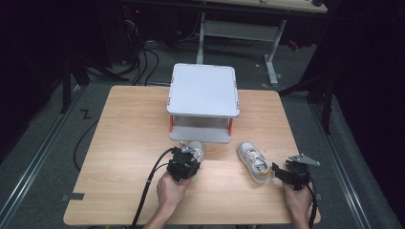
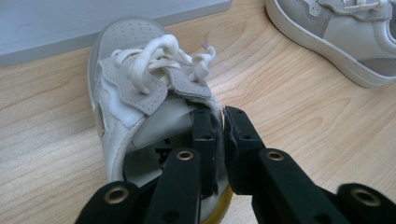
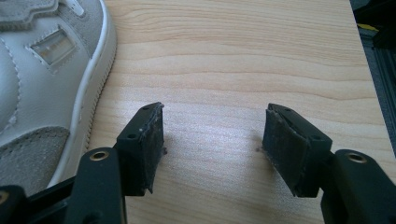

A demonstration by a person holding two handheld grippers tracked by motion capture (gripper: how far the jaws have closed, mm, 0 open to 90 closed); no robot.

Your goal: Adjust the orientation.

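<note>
Two white-and-grey sneakers lie on the wooden table (image 1: 124, 133). The left sneaker (image 1: 195, 150) (image 2: 140, 93) points toward the rack, and my left gripper (image 1: 184, 164) (image 2: 219, 126) is shut on the side wall of its opening, one jaw inside the shoe and one outside. The right sneaker (image 1: 253, 161) (image 3: 42, 93) lies a little to the right of it. My right gripper (image 1: 286, 174) (image 3: 212, 135) stands open just right of that sneaker's heel, with bare wood between its jaws.
A grey two-level rack (image 1: 204, 90) with orange posts stands at the table's far middle; its lower shelf (image 1: 200, 133) (image 2: 70, 28) is just beyond the left sneaker's toe. The table's right edge (image 3: 369, 84) is close to the right gripper. Cables trail off the front edge.
</note>
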